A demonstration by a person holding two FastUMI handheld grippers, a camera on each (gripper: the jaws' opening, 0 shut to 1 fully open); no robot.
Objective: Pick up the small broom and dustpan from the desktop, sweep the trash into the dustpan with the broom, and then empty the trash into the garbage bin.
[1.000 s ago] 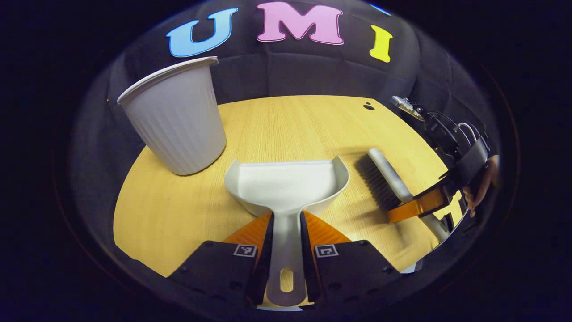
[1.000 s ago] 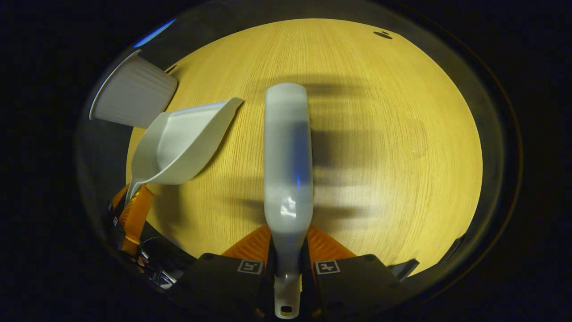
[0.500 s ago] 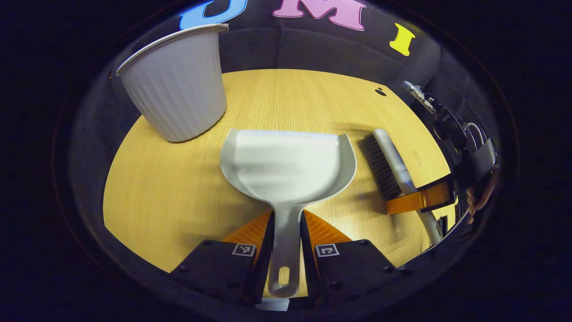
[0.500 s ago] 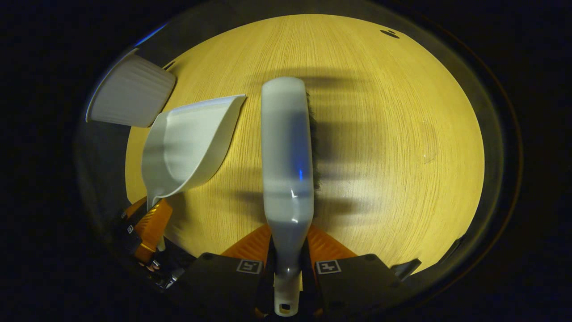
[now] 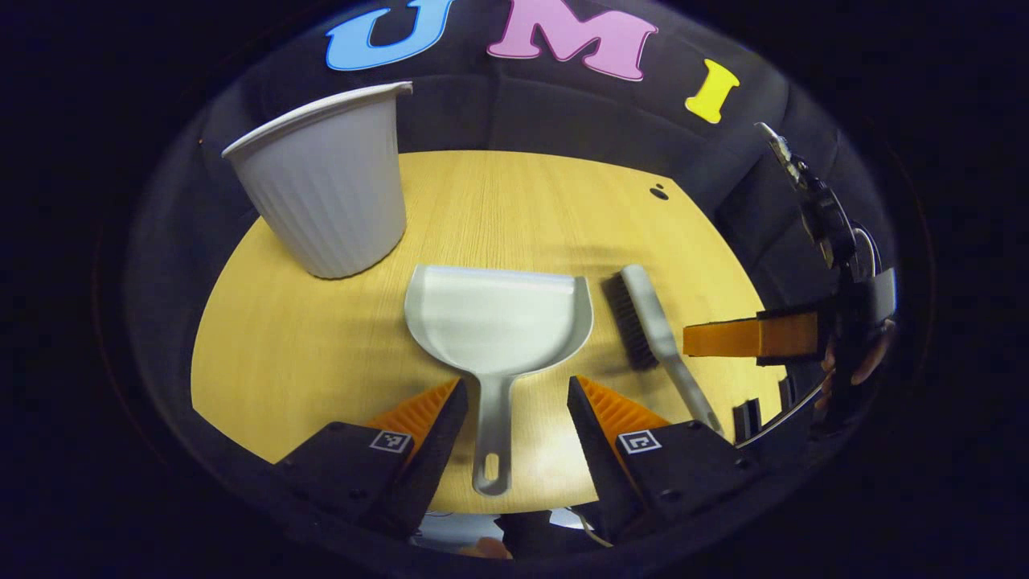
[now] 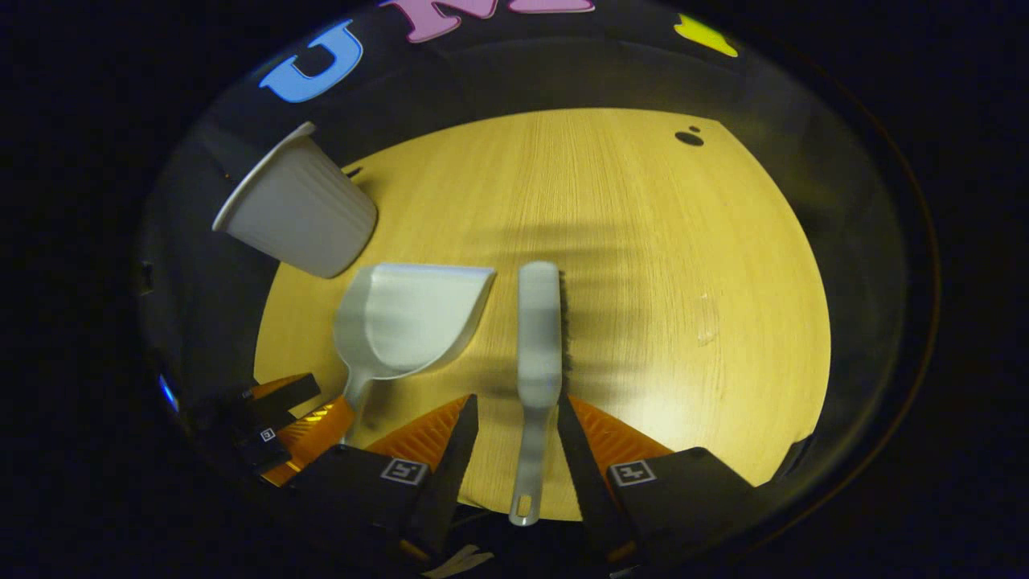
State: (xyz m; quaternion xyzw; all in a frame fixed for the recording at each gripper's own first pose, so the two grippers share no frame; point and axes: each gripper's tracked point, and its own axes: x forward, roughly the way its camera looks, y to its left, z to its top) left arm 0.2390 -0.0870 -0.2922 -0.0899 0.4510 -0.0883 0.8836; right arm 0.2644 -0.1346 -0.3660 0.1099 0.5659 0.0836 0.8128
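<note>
A grey dustpan lies flat on the wooden desktop, its handle running back between the spread fingers of my left gripper, which is open and raised off it. Beside it on the right lies the small broom, bristles turned toward the pan. In the right gripper view the broom lies with its handle between the parted fingers of my right gripper, open as well. The dustpan sits left of it there. The white ribbed garbage bin stands at the back left.
A small dark mark sits near the desktop's far right corner. The right gripper's orange finger and a hand show at the right of the left gripper view. The desktop stretches bare right of the broom.
Both grippers have opened and drawn back and up. The dustpan and the broom, held a moment ago, now lie free on the desktop.
</note>
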